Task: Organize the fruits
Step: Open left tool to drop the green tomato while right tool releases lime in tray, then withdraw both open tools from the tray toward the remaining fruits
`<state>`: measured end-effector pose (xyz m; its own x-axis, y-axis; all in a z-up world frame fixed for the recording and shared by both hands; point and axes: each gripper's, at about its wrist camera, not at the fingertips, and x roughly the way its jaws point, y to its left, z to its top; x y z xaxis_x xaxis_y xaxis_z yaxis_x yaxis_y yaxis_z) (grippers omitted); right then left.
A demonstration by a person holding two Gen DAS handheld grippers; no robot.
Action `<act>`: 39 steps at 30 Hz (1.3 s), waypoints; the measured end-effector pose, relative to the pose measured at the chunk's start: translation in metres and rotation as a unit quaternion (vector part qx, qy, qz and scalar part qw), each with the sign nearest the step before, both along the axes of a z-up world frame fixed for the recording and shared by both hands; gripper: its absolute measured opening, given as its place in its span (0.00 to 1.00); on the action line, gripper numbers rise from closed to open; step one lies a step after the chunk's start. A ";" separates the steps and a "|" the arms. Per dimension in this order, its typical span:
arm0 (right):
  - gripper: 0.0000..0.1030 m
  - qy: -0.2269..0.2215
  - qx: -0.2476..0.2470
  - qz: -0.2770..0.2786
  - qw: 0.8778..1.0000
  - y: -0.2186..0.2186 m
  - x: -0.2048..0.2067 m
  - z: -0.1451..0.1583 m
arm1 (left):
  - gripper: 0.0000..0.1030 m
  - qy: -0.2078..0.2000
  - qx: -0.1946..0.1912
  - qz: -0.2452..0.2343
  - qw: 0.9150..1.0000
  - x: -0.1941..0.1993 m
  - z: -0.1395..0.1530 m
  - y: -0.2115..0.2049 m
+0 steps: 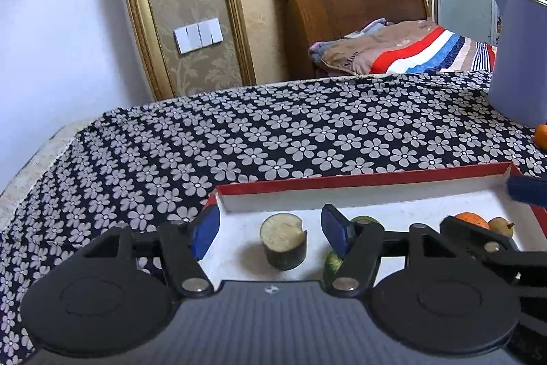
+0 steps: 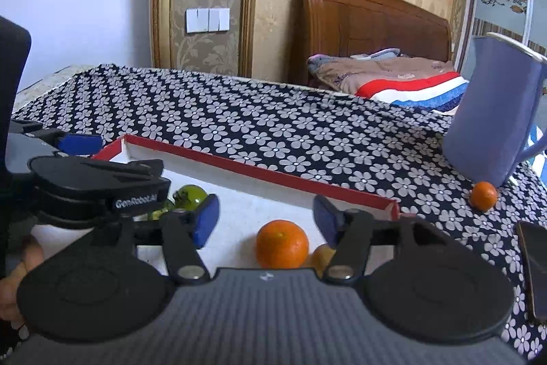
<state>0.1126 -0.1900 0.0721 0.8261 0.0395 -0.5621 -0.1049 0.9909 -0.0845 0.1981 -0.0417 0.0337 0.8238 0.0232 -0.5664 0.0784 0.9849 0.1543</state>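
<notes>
Floral tablecloth [image 2: 273, 132]; orange [image 2: 282, 244] between tool [image 2: 266, 217] fingers.

This is a bedroom in a home, with a wooden bed [image 2: 372, 23] and striped blanket [image 2: 410, 88] far behind a flowery tablecloth [image 2: 273, 132].

Two matte black plastic grippers, left gripper [image 1: 270, 230] and right gripper [image 2: 266, 218], each with a ribbed dark grey housing [image 1: 273, 324] bearing a small white mark. Round black discs either side, angled black link arms pinned with silver screws [image 1: 195, 285]. Blue rubbery pads [image 1: 204, 230] on the fingertips. White "GenRobot.AI" lettering [image 2: 136, 203] on the left unit's side. Bare skin of the left hand [image 2: 20, 272] at the edge.
</notes>
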 end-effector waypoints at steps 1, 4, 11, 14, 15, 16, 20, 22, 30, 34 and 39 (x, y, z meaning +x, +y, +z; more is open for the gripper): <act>0.70 -0.004 -0.003 -0.002 1.000 -0.001 -0.004 0.001 | 0.63 -0.001 -0.001 -0.002 1.000 -0.002 0.002 0.001; 0.86 -0.016 -0.001 -0.013 1.000 -0.006 -0.016 0.005 | 0.64 -0.004 -0.005 -0.003 1.000 -0.007 0.006 0.003; 1.00 -0.036 0.009 -0.049 0.998 -0.017 -0.058 0.015 | 0.64 -0.014 -0.009 0.000 1.000 -0.039 0.014 0.018; 1.00 -0.044 0.013 -0.064 0.997 -0.023 -0.084 0.014 | 0.64 -0.024 -0.031 0.002 0.999 -0.067 0.018 0.038; 1.00 -0.047 0.022 -0.065 0.996 -0.026 -0.094 0.012 | 0.64 -0.024 -0.039 0.001 0.999 -0.075 0.019 0.045; 1.00 -0.048 0.034 -0.071 0.996 -0.029 -0.104 0.011 | 0.64 -0.029 -0.051 -0.001 0.998 -0.087 0.019 0.052; 1.00 -0.042 0.095 -0.070 0.992 -0.042 -0.141 -0.001 | 0.64 -0.035 -0.082 -0.006 0.996 -0.128 0.009 0.075; 1.00 -0.053 0.116 -0.076 0.989 -0.048 -0.156 -0.010 | 0.65 -0.036 -0.087 0.002 0.995 -0.144 0.000 0.081; 1.00 -0.031 0.010 -0.077 0.997 -0.027 -0.159 -0.033 | 0.80 -0.042 -0.080 0.032 0.995 -0.165 -0.028 0.086; 1.00 -0.033 -0.017 -0.070 0.997 -0.016 -0.151 -0.035 | 0.80 -0.045 -0.073 0.035 0.996 -0.167 -0.035 0.084; 1.00 -0.016 -0.031 -0.078 0.996 -0.012 -0.135 -0.041 | 0.80 -0.050 -0.084 0.045 0.994 -0.169 -0.038 0.089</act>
<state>-0.0223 -0.2021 0.0315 0.8365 -0.1251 -0.5335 0.0542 0.9877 -0.1466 0.0289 0.0475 -0.0042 0.8754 0.0118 -0.4833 -0.0188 0.9998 -0.0095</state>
